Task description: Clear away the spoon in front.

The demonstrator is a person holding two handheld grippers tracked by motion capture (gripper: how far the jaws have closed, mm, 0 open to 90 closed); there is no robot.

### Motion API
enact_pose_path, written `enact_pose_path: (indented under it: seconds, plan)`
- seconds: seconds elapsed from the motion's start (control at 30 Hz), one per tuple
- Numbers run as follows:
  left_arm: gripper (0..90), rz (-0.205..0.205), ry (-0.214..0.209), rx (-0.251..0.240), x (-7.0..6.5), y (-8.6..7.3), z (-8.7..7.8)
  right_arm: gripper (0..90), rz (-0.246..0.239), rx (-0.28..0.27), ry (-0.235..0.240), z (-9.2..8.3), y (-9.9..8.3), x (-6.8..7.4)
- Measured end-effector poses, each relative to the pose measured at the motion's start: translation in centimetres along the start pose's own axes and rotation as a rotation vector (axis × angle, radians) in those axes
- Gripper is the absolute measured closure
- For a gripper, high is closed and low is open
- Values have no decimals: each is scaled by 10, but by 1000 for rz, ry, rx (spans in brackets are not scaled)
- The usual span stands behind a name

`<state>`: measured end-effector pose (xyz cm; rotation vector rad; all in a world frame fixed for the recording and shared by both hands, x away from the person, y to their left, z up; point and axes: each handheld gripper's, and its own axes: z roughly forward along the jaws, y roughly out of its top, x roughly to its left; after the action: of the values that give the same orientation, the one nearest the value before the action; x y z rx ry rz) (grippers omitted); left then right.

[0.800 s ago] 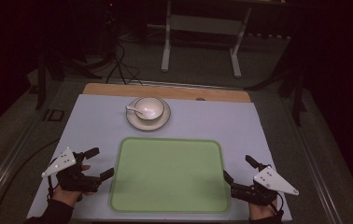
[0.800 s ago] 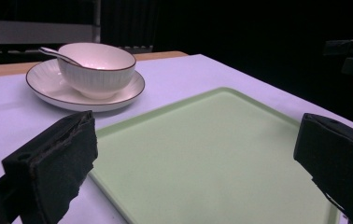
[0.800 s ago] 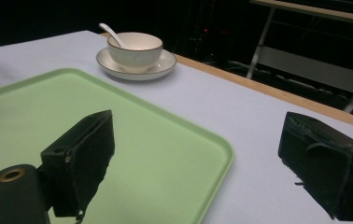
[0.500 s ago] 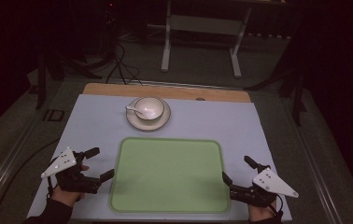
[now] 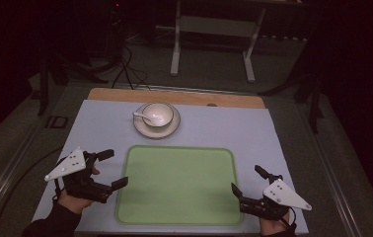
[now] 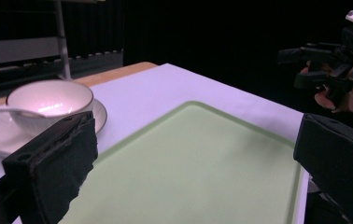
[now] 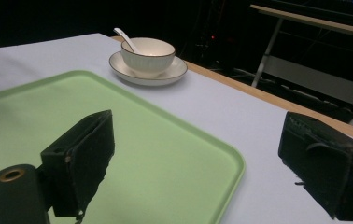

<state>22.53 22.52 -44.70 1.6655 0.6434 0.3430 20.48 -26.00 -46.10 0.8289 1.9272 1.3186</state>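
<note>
Left gripper (image 5: 104, 169) sits at the tray's left edge, jaws spread wide with nothing between them; looks to me like the opening step, both hands poised before any pickup. The green tray (image 5: 174, 148) lies flat in the near middle of the table, bare, long axis running left to right. Beyond its far edge stands the bowl (image 5: 157, 114) on its saucer (image 5: 170, 131), spoon (image 5: 142, 117) inside with the handle pointing left. Right gripper (image 5: 251, 185) waits at the tray's right edge, gaping and empty too; next call, I'd guess, is a reach to the far side for the bowl.
</note>
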Motion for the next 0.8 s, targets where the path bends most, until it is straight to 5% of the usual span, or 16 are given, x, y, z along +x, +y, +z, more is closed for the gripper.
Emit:
enact_pose_path:
  seconds: [0.5, 0.8]
  plan:
    - [0, 4, 45, 3, 26, 39, 23, 107, -2, -2, 5, 1, 1, 1]
    - [2, -34, 86, 2, 48, 43, 38, 107, 0, -6, 9, 2, 1, 1]
